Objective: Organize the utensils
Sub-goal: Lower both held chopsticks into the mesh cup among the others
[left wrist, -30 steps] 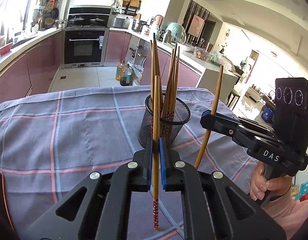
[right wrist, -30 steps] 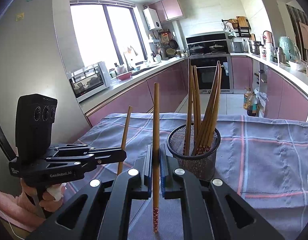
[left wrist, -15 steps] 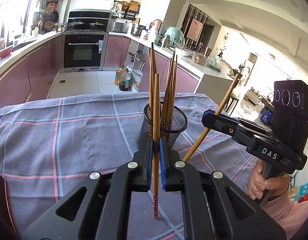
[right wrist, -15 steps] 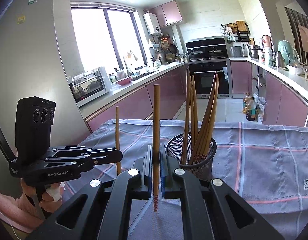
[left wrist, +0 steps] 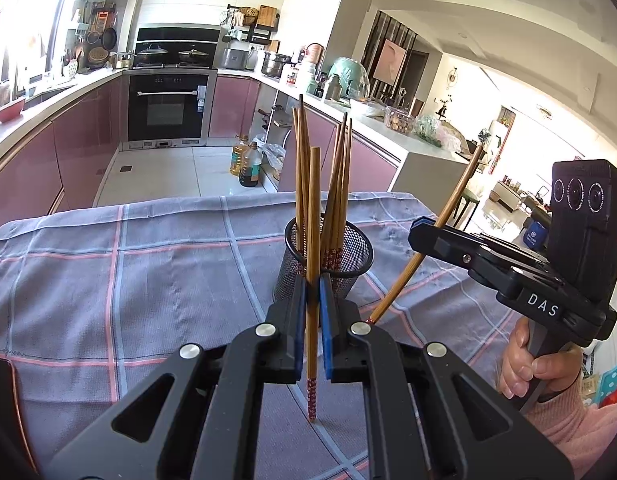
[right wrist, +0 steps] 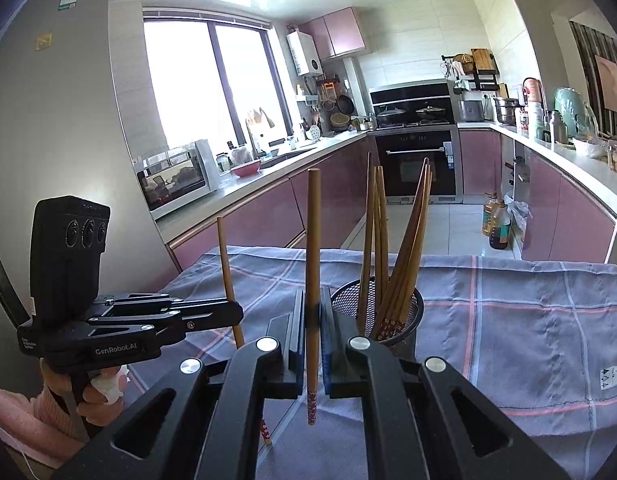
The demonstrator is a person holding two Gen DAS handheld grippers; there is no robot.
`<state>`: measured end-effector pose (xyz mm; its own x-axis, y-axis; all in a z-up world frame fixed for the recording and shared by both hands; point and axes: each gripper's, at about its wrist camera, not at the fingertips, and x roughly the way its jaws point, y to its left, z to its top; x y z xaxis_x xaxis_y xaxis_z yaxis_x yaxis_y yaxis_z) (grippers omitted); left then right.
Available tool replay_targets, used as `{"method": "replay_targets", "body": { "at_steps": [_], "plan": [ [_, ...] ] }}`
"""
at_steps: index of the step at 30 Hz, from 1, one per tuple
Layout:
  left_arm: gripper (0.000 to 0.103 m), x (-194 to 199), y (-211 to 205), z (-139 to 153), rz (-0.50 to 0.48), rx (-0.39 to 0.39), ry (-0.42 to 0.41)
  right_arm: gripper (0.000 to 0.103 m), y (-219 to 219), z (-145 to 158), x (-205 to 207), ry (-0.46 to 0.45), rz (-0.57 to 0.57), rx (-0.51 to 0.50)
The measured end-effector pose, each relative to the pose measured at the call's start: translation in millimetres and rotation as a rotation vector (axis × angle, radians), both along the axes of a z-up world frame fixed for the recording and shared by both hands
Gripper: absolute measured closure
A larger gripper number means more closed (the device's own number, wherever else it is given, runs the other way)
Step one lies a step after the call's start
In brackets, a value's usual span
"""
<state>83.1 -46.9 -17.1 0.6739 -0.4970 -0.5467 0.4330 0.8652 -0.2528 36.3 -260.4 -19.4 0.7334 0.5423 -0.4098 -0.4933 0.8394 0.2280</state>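
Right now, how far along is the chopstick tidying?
Mostly done: several chopsticks already stand in the mesh cup. In hand: the left gripper and the right gripper each clamp one chopstick. Left: drop those two in. No loose utensils show on the cloth.

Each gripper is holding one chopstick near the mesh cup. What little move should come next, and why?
Probably lift the right gripper so its chopstick clears the rim of the mesh cup, patterned end down. The chopsticks already standing in the cup have their patterned ends down too, and both held sticks are still outside it.
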Motion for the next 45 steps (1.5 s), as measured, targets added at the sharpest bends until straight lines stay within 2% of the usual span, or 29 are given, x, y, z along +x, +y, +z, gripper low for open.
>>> {"method": "replay_targets", "body": {
  "at_steps": [27,45],
  "plan": [
    [0.096,-0.1,2.0,9.4,-0.005,-0.004,-0.032,0.097,-5.3,11.4,-3.9,-0.035,-0.018,-0.007],
    [0.096,-7.6,2.0,39.9,-0.033,-0.021,-0.102,0.097,-7.5,31.8,-3.0,-0.089,-0.020,-0.011]
  ]
}}
